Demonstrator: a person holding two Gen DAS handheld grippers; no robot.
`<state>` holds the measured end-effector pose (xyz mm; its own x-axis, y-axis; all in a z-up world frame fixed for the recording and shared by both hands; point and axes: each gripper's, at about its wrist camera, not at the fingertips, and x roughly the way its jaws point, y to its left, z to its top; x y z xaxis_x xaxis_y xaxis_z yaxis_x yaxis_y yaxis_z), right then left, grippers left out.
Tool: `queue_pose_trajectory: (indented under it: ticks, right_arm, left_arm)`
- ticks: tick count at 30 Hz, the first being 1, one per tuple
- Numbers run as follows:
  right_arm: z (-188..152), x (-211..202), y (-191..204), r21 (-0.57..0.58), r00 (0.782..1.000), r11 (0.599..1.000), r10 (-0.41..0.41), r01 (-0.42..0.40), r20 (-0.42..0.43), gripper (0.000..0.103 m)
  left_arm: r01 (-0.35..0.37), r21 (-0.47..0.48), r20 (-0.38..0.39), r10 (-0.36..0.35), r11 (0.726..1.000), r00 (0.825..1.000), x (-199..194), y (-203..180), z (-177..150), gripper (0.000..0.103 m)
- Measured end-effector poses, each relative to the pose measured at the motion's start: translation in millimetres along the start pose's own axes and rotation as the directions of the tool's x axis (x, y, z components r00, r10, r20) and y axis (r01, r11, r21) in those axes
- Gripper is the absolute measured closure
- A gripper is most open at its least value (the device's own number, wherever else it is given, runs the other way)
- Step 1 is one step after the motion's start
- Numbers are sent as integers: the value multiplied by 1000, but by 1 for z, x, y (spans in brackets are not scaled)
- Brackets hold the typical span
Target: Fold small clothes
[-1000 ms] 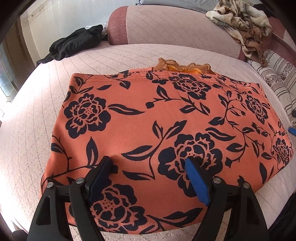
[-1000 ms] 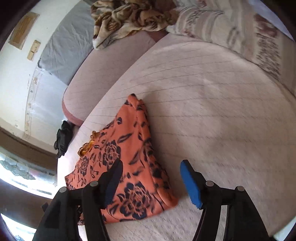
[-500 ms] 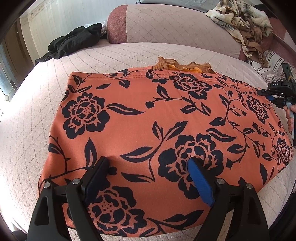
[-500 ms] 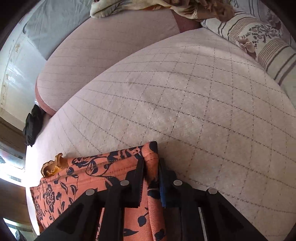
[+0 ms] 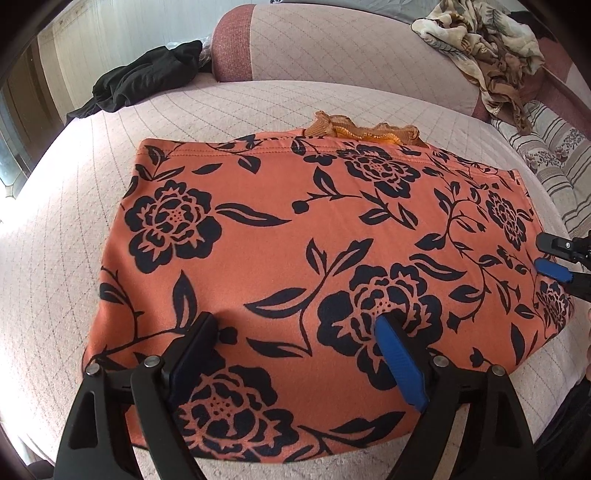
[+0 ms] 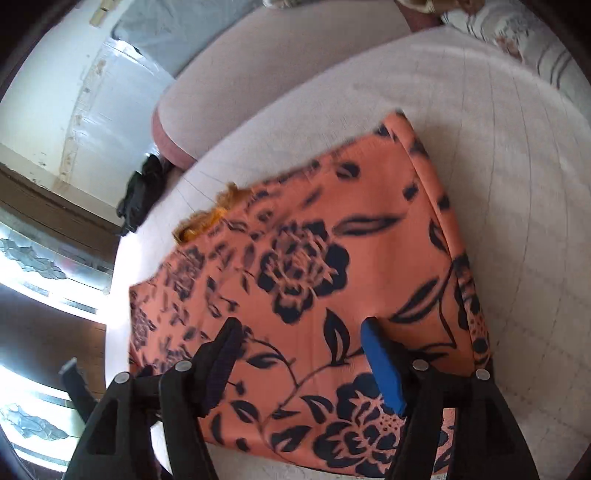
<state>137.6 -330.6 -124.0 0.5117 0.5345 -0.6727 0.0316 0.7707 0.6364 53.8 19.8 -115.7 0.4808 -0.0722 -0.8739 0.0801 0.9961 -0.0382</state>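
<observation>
A: Fingers? Left gripper (image 5: pixel 295 332) first.
B: Spread wide, holding nothing, both tips over the near part of the orange floral garment (image 5: pixel 295 240).
A: Right gripper (image 6: pixel 301 334)?
B: Also spread apart, empty, over the garment's near right end. In the left view it shows at the garment's right edge (image 5: pixel 550 256).
A: Garment position?
B: Flat and folded on the quilted pink bed (image 5: pixel 74 240), orange lace trim (image 5: pixel 365 129) sticking out at the far edge.
A: Other stuff, left to right?
B: Black clothing (image 5: pixel 144 79) far left, patterned fabric pile (image 5: pixel 484 33) far right.
</observation>
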Motion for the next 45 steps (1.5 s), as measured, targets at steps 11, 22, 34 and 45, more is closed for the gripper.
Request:
queue_pose_trajectory:
  ticks: [11, 22, 34, 45]
  right_arm:
    - [-40, -3, 34, -118, 1000, 993, 8, -7, 2, 33]
    - [-47, 0, 19, -75, 999, 996, 51, -51, 2, 33]
    - [3, -2, -15, 124, 991, 984, 129, -132, 31, 33]
    - [20, -15, -22, 222, 982, 958, 164, -181, 94, 26]
  left_arm:
    - [33, -235, -6, -35, 971, 999, 12, 128, 52, 32]
    - [-35, -298, -50, 21, 954, 999, 60, 174, 118, 57]
    - [-64, -131, 84, 75, 989, 994, -24, 105, 47, 45]
    - [-80, -108, 9, 82, 991, 997, -17, 73, 13, 39]
